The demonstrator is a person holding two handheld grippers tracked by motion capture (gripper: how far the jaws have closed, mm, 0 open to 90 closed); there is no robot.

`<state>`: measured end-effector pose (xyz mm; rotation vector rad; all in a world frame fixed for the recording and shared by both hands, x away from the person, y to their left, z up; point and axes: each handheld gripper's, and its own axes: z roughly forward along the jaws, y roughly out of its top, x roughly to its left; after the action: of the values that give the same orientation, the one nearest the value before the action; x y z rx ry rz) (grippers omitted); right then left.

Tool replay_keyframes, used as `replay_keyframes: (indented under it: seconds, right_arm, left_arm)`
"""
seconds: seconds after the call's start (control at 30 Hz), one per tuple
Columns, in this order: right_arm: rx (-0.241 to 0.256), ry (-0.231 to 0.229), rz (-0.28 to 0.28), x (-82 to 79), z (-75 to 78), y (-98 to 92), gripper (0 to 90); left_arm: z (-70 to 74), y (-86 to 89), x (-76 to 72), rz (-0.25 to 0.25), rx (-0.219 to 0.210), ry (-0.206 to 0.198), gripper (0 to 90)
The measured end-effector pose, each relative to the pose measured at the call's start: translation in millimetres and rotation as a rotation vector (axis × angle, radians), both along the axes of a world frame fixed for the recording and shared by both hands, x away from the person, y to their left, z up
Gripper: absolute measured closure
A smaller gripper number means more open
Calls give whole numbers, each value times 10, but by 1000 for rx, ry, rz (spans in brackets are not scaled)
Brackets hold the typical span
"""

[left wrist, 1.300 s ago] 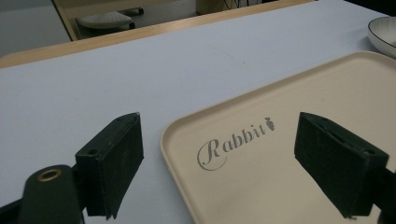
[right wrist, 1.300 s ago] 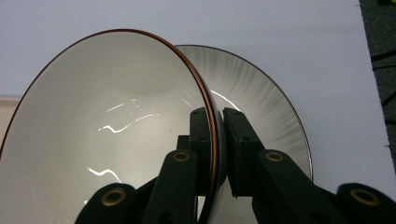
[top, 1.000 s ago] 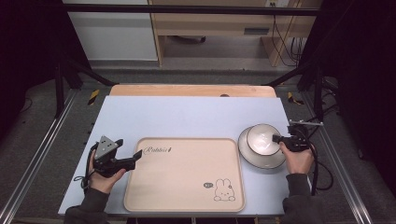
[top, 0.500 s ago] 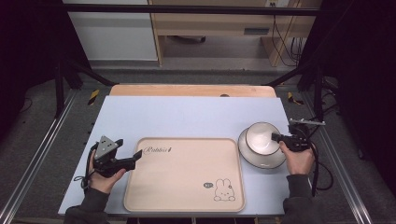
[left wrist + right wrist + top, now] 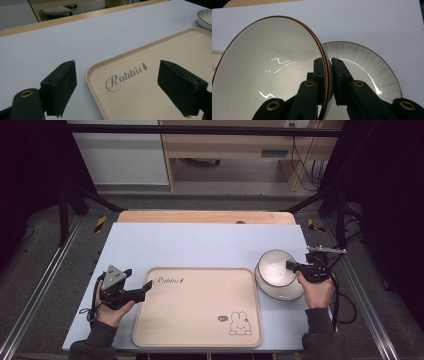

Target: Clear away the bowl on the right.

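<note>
A white bowl with a brown rim is tilted above a grey-rimmed plate at the table's right. My right gripper is shut on the bowl's right rim. In the right gripper view the rim of the bowl runs between the two jaws of the right gripper, and the plate lies behind it. The left gripper is open at the left edge of a beige tray. In the left gripper view the tray corner lies between the spread jaws of the left gripper.
The light blue table top has a wooden strip along its far edge. Dark frame posts stand at both sides. The tray carries a "Rabbit" word and a small rabbit drawing.
The right gripper has shifted slightly left with the bowl in it, and the bowl has tipped up a little off the plate. The left gripper has not moved.
</note>
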<state>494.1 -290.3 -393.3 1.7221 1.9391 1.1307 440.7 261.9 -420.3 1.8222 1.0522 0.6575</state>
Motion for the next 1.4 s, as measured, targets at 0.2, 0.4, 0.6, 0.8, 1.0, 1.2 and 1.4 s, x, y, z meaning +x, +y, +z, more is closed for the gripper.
replay_keyframes:
  seconds: [0.2,0.4,0.6,0.8,1.0,1.2,1.4]
  right_arm:
    - [15,-17,31,-35,65,74,824]
    - [9,-33,55,-63,117,155,824]
    - [19,-47,86,-85,166,234,824]
    - [14,-55,111,-99,193,323,824]
    - [5,-53,131,-103,202,402,824]
    - [6,-54,155,-107,212,486,824]
    - [2,-57,188,-106,223,597,824]
  left_arm:
    - [8,-6,-3,-2,2,-2,152]
    - [1,-2,-5,-3,2,-3,152]
    - [1,1,-11,-2,1,-3,152]
    - [4,3,-12,-2,0,-4,152]
    - [2,0,-11,-1,1,-5,151]
    - [1,0,-10,-2,1,-4,152]
    - [-3,-1,-9,-1,3,-4,152]
